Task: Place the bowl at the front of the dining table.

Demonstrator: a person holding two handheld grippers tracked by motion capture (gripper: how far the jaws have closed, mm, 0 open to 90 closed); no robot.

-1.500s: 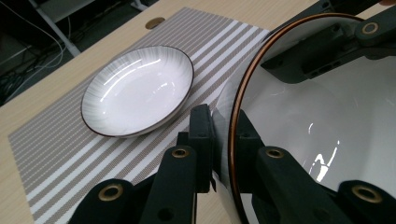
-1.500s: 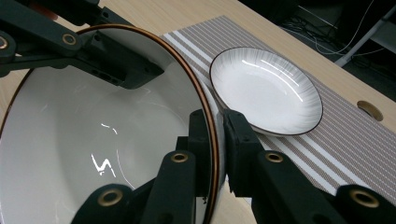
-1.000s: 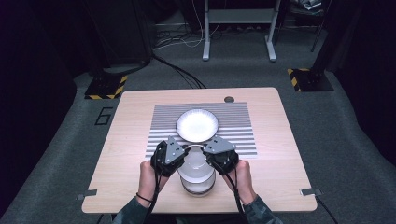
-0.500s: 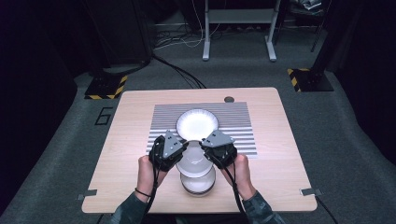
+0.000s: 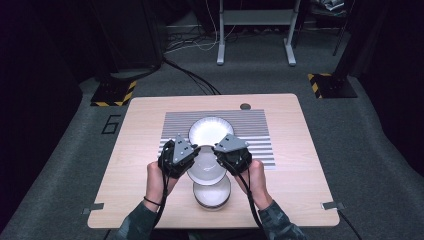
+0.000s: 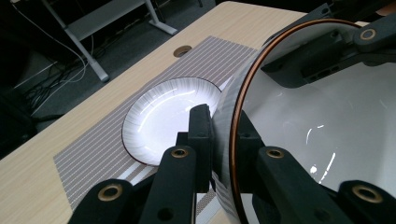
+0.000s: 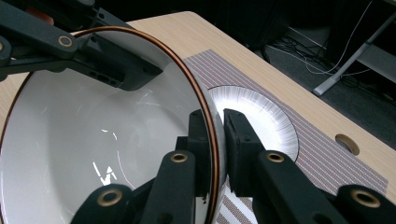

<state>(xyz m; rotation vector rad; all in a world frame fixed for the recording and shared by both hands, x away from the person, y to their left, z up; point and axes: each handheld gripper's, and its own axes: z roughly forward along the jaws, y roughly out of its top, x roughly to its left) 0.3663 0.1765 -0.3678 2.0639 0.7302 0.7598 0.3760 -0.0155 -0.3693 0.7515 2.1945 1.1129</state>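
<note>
Your left tongs (image 6: 219, 140) are pinching the rim of the bowl (image 5: 206, 167), one jaw inside and one outside the wall, and your right tongs (image 7: 215, 144) are pinching the opposite rim in the same way. Between them the bowl hangs clear of the table (image 5: 140, 150), carried level by both hands together, with its copper-edged rim running straight through each pair of jaws.

Just behind it, toward you, a second bowl (image 5: 212, 195) sits on the bare wood, and the carried one overlaps its far edge in the high view. Just ahead, away from you, a ribbed white plate (image 5: 210, 130) rests on the striped mat (image 5: 255, 135), and the carried bowl's far edge seems to reach over its near rim.

What matters for the next move is that the plate lies straight ahead along the table's centre line, equally near both hands, so neither side should lead. Judging from this, push both tongs forward evenly and keep the rim level; letting one side drop would tip the bowl against the plate's edge
</note>
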